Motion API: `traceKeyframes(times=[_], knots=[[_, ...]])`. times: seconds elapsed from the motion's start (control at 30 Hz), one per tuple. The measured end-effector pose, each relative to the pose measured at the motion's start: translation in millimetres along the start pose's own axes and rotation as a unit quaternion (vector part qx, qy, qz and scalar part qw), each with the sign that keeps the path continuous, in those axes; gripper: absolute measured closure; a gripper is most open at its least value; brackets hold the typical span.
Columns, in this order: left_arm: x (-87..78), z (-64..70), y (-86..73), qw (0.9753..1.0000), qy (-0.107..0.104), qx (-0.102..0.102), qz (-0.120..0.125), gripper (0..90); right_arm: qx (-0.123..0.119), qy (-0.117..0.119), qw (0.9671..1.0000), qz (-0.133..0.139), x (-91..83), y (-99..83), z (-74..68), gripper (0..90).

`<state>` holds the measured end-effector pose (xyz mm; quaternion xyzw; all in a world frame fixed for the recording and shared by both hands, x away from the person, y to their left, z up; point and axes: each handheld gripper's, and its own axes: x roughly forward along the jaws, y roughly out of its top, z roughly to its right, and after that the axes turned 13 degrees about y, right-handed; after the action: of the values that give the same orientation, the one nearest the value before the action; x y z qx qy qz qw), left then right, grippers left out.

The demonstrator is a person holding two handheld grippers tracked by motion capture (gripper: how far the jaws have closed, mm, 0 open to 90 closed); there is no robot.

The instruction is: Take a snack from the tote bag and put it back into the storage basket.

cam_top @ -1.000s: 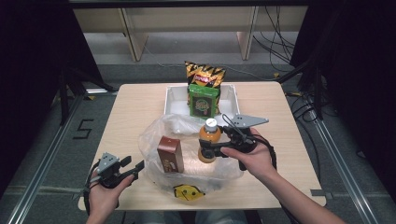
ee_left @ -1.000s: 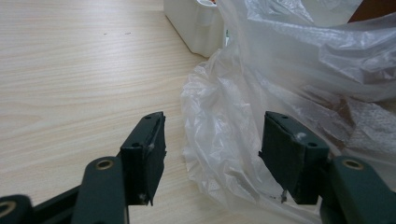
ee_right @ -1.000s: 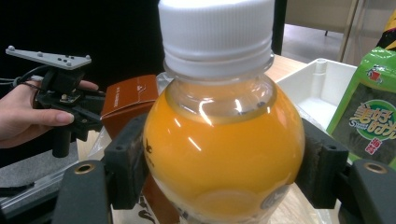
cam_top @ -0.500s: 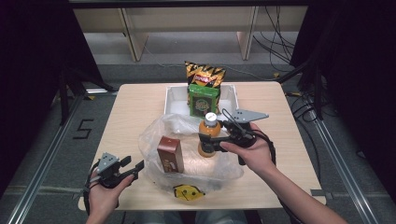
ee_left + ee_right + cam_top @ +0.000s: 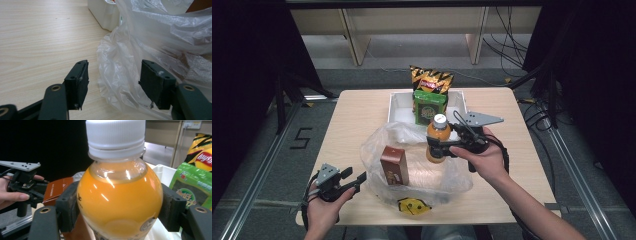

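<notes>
In the high view, an orange juice bottle (image 5: 438,140) with a white cap is seen just right of centre, held upright and pinched by the right gripper (image 5: 438,148) above the open mouth of a clear plastic bag (image 5: 412,165). A brown carton (image 5: 394,165) stands upright inside the bag, left of the bottle. A yellow packet (image 5: 413,205) lies at the bag's lower edge; whether it is inside cannot be told. Above centre, a white bin (image 5: 398,106) holds a green packet (image 5: 429,106) and a chip bag (image 5: 431,80), both upright. The left gripper (image 5: 358,178) is held at the lower left, beside the bag.

In the left gripper view, the jaws are seen spread apart, with a crumpled fold of the bag between them and the bin's corner at the top centre.

In the right gripper view, the jaws are pressed against both sides of the bottle, which occupies the centre. The carton is glimpsed at the left, the green packet and chip bag at the right.
</notes>
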<state>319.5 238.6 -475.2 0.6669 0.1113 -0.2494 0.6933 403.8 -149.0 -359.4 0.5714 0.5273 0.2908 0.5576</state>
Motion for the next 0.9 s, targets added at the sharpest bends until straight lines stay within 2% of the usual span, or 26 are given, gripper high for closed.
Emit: traceKeyframes(times=[0.07,0.1,0.13,0.17,0.2,0.3,0.33,0.43,0.47,0.57,0.67,0.73,0.8,0.83,0.87,0.9], knots=[[0.1,0.2,0.0,1.0,0.0,-0.001,-0.001,39.4,-0.008,-0.002,1.0,0.003,-0.7,1.3,1.8,31.0],[0.0,0.2,0.1,1.0,0.001,0.001,-0.001,39.4,0.001,-0.005,1.0,0.0,-1.5,1.9,1.5,31.0],[0.1,0.2,0.0,1.0,0.0,0.001,0.0,39.4,-0.004,0.0,1.0,0.006,-1.4,2.4,3.3,31.0],[0.1,0.4,0.0,1.0,0.001,0.001,0.0,39.4,0.0,-0.004,1.0,0.004,-2.0,2.7,3.3,30.9],[0.2,0.2,0.1,1.0,-0.001,0.001,0.001,39.4,-0.01,-0.012,0.9999,0.008,-2.4,3.6,5.9,30.9],[0.2,0.1,0.1,1.0,0.0,0.001,0.0,39.4,-0.004,-0.008,0.9999,0.007,-2.8,4.3,7.9,31.0],[0.0,0.2,0.0,1.0,0.001,0.001,-0.001,39.4,0.002,-0.015,0.9999,0.008,-3.9,5.0,9.1,30.9],[0.0,0.2,0.1,1.0,0.001,0.001,0.0,39.4,-0.007,-0.019,0.9997,0.01,-4.3,5.7,12.6,31.0],[0.0,0.2,0.2,1.0,0.0,0.002,0.001,39.4,0.005,-0.02,0.9997,0.009,-4.4,5.9,13.5,31.0],[0.0,0.2,-0.1,1.0,0.001,0.0,0.001,39.4,-0.005,-0.023,0.9997,0.01,-4.7,6.5,16.8,31.0],[0.0,0.2,0.0,1.0,0.001,0.0,-0.001,39.4,0.005,-0.027,0.9995,0.013,-3.9,6.8,18.5,31.0],[0.0,0.2,0.0,1.0,0.002,0.001,-0.001,39.4,0.0,-0.027,0.9996,0.012,-3.5,7.5,20.9,31.0],[0.0,0.2,-0.1,1.0,0.001,0.0,-0.001,39.4,0.006,-0.03,0.9994,0.015,-3.3,8.3,20.9,31.0],[0.0,0.2,-0.1,1.0,0.001,0.0,-0.001,39.4,-0.003,-0.031,0.9994,0.013,-3.7,9.3,23.0,31.0],[0.0,0.1,-0.1,1.0,0.001,0.0,-0.001,39.4,0.005,-0.03,0.9994,0.016,-3.7,9.9,22.5,31.0],[0.0,-0.1,-0.1,1.0,0.001,0.0,-0.001,39.4,-0.002,-0.031,0.9994,0.015,-4.4,11.3,23.4,31.0]])
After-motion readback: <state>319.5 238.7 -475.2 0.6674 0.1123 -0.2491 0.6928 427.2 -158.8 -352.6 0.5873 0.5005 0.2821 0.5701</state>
